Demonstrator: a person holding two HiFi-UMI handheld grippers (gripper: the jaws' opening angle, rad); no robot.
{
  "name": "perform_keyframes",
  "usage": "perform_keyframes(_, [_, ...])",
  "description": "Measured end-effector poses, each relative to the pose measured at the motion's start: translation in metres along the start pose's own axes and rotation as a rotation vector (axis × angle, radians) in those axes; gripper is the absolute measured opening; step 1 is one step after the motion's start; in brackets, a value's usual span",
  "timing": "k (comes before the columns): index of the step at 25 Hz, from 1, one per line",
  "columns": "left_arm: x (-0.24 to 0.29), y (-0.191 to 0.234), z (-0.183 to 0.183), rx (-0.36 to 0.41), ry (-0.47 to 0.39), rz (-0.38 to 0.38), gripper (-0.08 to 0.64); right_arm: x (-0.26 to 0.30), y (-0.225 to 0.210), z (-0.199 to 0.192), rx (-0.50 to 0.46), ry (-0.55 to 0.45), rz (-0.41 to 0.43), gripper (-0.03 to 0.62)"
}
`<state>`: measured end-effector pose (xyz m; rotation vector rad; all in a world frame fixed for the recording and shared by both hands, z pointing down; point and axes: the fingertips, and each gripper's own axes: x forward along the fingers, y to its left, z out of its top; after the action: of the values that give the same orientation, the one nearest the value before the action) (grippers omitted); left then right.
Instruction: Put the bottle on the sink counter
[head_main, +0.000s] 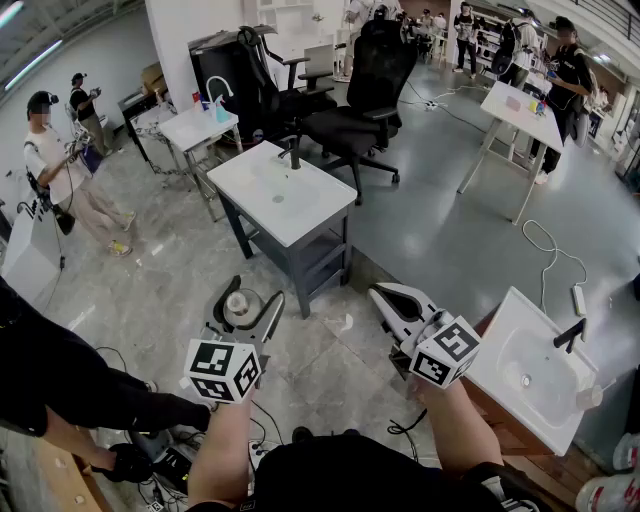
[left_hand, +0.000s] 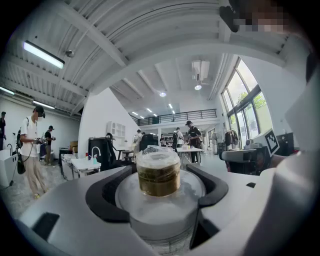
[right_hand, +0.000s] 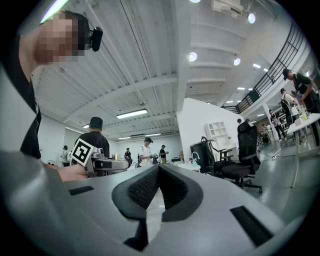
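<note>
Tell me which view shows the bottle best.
The left gripper view: the bottle fills its middle, gripped between the jaws. The head view shows it small, from above. The right gripper view does not show it.

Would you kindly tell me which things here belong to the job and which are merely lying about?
Job: bottle, clamped in left gripper; sink counter ahead, the likely target.

Lying about: second sink counter, office chairs, white table, floor cables; right gripper, shut and empty.

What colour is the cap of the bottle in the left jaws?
Brownish gold cap, clear-wrapped, on the frosted bottle; clearest in the left gripper view.
</note>
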<state>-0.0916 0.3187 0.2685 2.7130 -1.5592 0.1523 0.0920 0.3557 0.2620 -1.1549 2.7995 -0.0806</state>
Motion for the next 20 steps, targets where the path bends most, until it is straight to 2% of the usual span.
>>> perform_keyframes(12, [-0.014, -0.017, -0.014, -0.009, 0.023, -0.005, 0.341, -0.026, 0.007, -0.014, 0.031, 0.018, 0.000, 0.012])
perform_keyframes(20, [-0.023, -0.029, -0.014, -0.007, 0.022, 0.008, 0.341, -0.044, 0.017, -0.012, 0.042, 0.019, 0.078, 0.014])
